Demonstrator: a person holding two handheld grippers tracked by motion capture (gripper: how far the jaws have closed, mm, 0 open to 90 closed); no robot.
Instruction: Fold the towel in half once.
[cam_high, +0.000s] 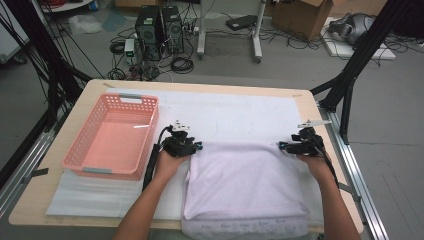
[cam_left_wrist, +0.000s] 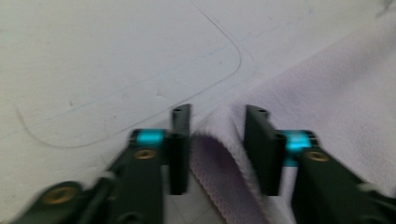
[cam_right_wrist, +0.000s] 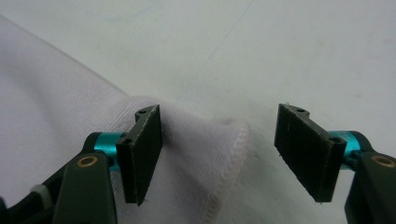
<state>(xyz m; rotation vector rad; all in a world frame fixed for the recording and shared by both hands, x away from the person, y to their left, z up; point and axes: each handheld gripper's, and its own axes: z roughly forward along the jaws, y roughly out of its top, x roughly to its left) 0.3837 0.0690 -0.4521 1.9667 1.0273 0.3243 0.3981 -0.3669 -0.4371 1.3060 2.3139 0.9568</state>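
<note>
Folded pale lilac towel lies on the near half of the table, on the white mat, its near edge hanging just past the table's front. Your two grippers sit at its far corners.

Left gripper, far left corner: in the left gripper view a rolled, stitched hem of the towel runs up between the jaws. The jaws stand narrowly apart with the hem filling most of the gap; whether the pads actually press on the cloth, you cannot tell from here.

Right gripper, far right corner: in the right gripper view the jaws are wide apart. The towel's corner lies in the gap, resting against the left pad, well clear of the right one. Nothing is clamped.

Your hands come in from the table's near edge, one either side of the towel.

Pink plastic basket stands at the left, just beside the left gripper, apart from the towel.
</note>
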